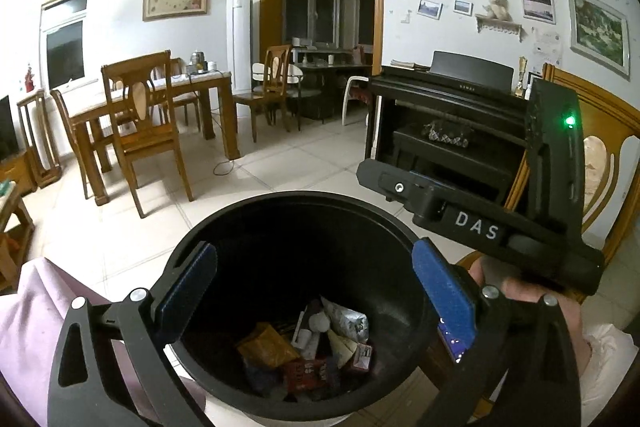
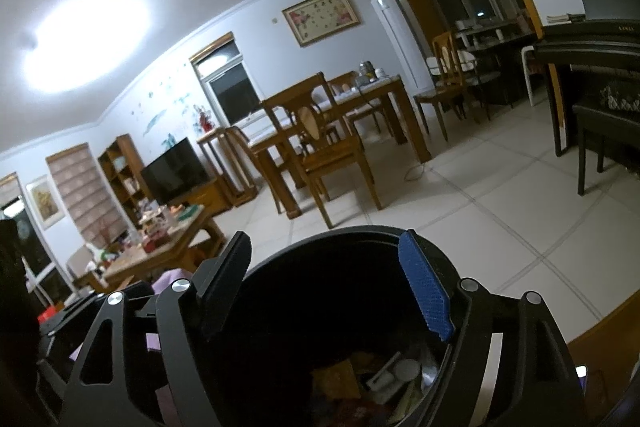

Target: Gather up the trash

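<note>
Left wrist view: left gripper (image 1: pixel 314 301) sits directly over the black trash bin (image 1: pixel 224 227), jaws spread wide, nothing between the blue pads (image 1: pixel 444 291). Both fingers hang at or just inside the rim. At the bin's bottom lies a pile of trash (image 1: pixel 316 351): a yellow-brown wrapper, a silver foil packet, a red packet, a small white bottle or tube. A pink cloth (image 1: pixel 28 327) lies near-left of the bin.

Right gripper (image 1: pixel 492 215) shows in this view at right, just beyond the bin's far-right rim, the hand (image 1: pixel 532 291) under it. Right wrist view: its own fingers are wide apart over the same bin, pad (image 2: pixel 426 291) at the rim, nothing held. Same trash visible below, partly dark.

Progress (judgement): several items are already in the bin and both grippers are empty, so this looks like the point just after a drop, or the end of collecting. Whether any trash is left outside the bin cannot be told; none is clearly visible on the floor.

Room to move: tiled floor (image 1: pixel 280 163) beyond the bin is open through mid-distance. Left and farther off, dining table (image 1: pixel 192 87) with chairs (image 1: pixel 144 123); a cable trails on the floor by its leg. Right, a dark piano (image 1: pixel 448 115) with its bench, and a wooden chair back (image 1: pixel 600 155) close behind the right gripper, the tightest edge. The two grippers are near each other; lifting straight up looks like the safest exit.
</note>
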